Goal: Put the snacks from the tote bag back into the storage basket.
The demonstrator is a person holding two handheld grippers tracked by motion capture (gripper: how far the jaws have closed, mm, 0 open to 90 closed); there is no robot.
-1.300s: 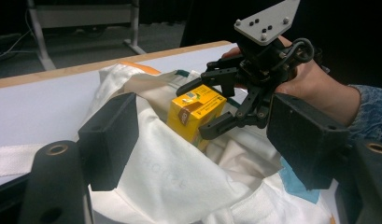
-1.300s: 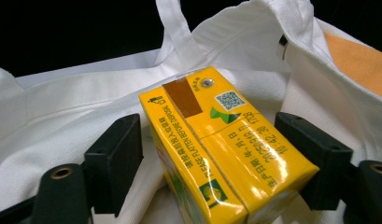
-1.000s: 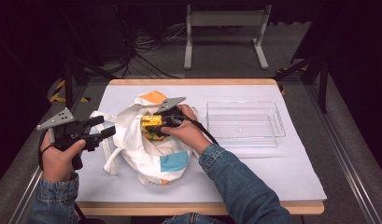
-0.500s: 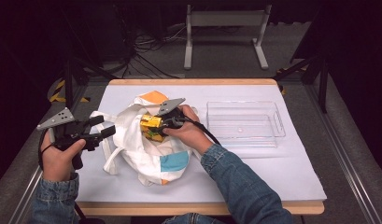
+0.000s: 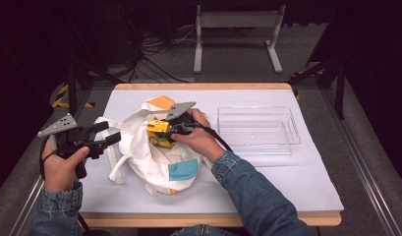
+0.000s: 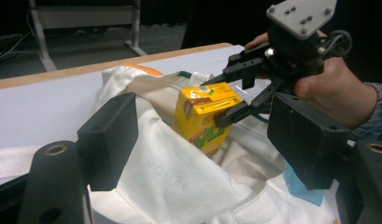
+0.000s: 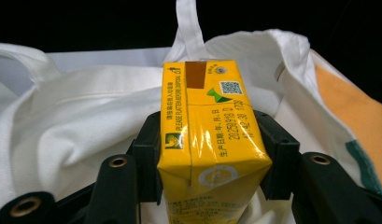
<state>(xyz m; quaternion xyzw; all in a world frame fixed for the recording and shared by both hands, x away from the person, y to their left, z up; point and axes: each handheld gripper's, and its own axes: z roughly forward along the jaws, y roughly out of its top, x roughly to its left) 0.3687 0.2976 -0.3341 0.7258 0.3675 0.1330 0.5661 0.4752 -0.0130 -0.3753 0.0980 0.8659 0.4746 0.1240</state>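
High view: right gripper [image 5: 157, 132] clamped on the yellow juice carton [image 5: 158, 133] at the mouth of the white tote bag [image 5: 154, 157], jaws having just been closing with the carton between them. Left gripper [image 5: 110, 132] at nine o'clock of the bag, apart and clear of the cloth. Clear plastic tray [image 5: 257, 132] at three o'clock on the desk [image 5: 297, 187].

Left gripper view: own jaws wide, nothing between them — beyond, carton [image 6: 205, 119] half out of the bag [image 6: 179, 186], top pinched by the right gripper [image 6: 219, 100].

Right gripper view: carton [image 7: 212, 140] squeezed at both sides by the pads, bag [image 7: 76, 126] beneath.

Probably the pulling-out step, grip secured. Next move calls for a straight lift free of the cloth, then a carry toward three o'clock — likely to the tray.
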